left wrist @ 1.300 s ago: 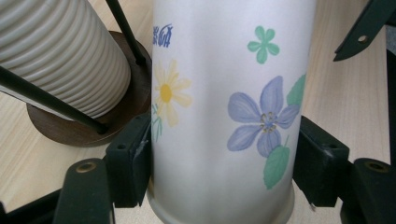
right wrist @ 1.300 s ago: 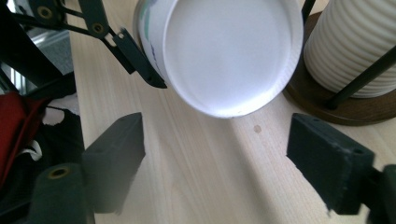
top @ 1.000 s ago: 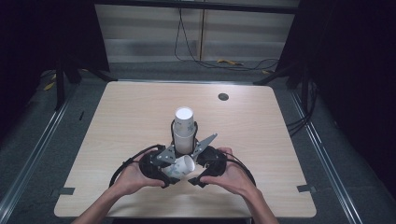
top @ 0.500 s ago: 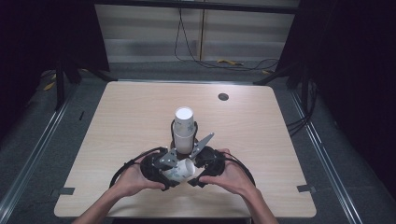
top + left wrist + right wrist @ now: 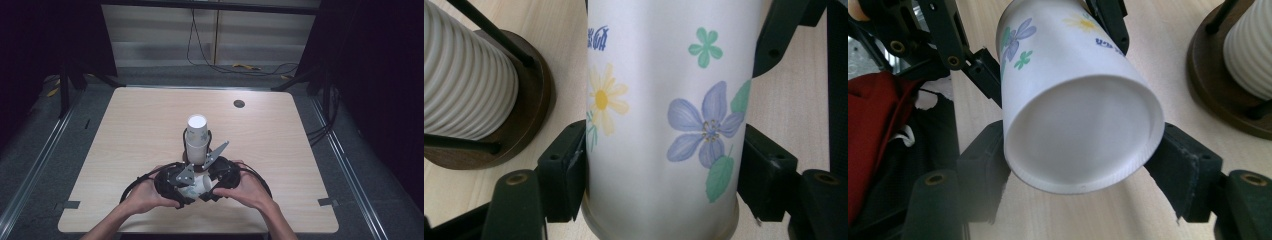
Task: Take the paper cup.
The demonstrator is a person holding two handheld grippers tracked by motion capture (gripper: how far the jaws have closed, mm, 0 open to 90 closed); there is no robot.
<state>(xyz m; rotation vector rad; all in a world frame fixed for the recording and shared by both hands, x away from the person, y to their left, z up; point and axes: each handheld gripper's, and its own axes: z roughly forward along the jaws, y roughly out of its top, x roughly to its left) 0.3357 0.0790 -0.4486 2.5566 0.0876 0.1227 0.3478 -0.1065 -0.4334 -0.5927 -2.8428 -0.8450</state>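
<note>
Near the front edge of the counter (image 5: 125,130): both hands meet around one paper cup (image 5: 199,186), a little front of centre.
Cup: white with printed flowers, lying on its side between the two grippers, above the counter top; the high view cannot show whether it touches the wood.
Left gripper (image 5: 659,175): its jaws pinch the cup across the wall, one pad on each side, close to the rolled rim in the left gripper view.
Right gripper (image 5: 1083,165): its jaws have just been closing; they now press on the cup's bottom end, one pad on each side, with the flat base facing the camera in the right gripper view.
Left hand (image 5: 147,197): wrapped round its gripper, coming in from the front edge.
Right hand (image 5: 245,190): wrapped round its gripper, just beside the left one.
Stack (image 5: 196,140): white ribbed cups, upright in a holder just behind the grippers, toward the counter's middle.
Holder base (image 5: 531,107): round dark wood with thin black rods, standing on the counter beside the held cup.
Grommet (image 5: 239,103): small dark disc near the back right corner, well apart from the rest.
</note>
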